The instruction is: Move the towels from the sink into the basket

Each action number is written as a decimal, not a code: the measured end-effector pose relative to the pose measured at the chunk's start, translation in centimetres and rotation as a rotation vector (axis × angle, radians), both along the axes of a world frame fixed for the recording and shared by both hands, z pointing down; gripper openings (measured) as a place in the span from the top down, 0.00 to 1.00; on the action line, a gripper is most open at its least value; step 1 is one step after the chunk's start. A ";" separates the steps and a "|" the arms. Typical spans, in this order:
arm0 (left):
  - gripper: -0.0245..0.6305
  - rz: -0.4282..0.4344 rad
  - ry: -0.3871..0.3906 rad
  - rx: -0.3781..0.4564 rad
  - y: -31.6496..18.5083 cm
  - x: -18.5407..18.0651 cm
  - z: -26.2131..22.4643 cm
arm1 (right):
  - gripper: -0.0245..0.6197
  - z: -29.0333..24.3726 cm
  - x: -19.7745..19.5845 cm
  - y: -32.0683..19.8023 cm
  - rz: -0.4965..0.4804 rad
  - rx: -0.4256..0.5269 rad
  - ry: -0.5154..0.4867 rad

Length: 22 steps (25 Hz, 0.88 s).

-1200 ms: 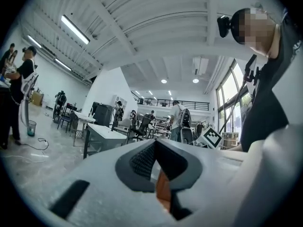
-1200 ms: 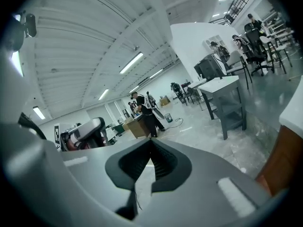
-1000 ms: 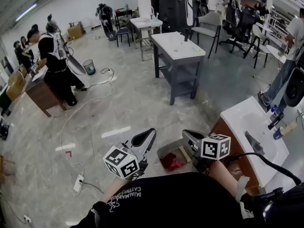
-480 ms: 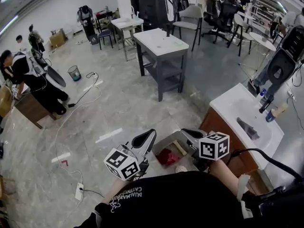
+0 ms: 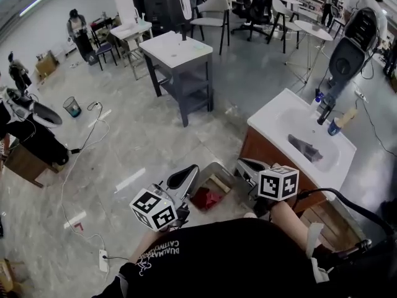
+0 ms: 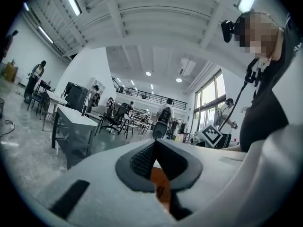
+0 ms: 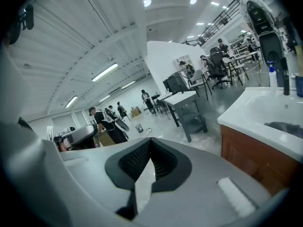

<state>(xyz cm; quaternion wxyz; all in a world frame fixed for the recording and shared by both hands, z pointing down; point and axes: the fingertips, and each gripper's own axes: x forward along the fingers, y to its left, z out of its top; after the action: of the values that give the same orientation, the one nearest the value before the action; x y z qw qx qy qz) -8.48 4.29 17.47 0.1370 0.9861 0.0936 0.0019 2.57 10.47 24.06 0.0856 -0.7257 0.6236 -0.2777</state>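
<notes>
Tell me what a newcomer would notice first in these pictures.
The left gripper and right gripper, both shut, with marker cubes, frame a grey basket on the floor holding a red towel. At right, a dark towel lies in the white sink.

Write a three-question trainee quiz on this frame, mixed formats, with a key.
1. True or false: the sink basin is empty.
2. The towel lying in the basket is: A red, B white, C green.
3. Fill in: the left claw and the right claw are both ____ (open or shut), with nothing between them.

Key
1. False: a dark towel lies in the basin.
2. A
3. shut
</notes>
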 end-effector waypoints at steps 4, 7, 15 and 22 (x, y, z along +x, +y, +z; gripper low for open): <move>0.96 0.030 -0.004 -0.017 0.9 2.9 -1.0 | 0.95 -0.8 2.3 2.1 0.048 -0.004 -0.002; 0.96 0.070 -0.004 -0.042 2.4 5.9 -1.2 | 0.95 -1.2 5.1 4.6 0.105 -0.005 -0.001; 0.96 0.213 -0.017 -0.080 8.3 16.0 1.0 | 0.95 0.8 15.0 12.9 0.274 -0.042 -0.001; 0.96 0.333 -0.031 -0.079 13.3 25.0 1.6 | 0.95 1.3 22.1 16.8 0.327 -0.051 -0.014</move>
<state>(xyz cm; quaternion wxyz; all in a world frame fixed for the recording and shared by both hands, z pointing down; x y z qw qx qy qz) 16.55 17.58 19.03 0.1748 0.9507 0.2534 0.0363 24.71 27.27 25.38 0.1157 -0.8175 0.4894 -0.2807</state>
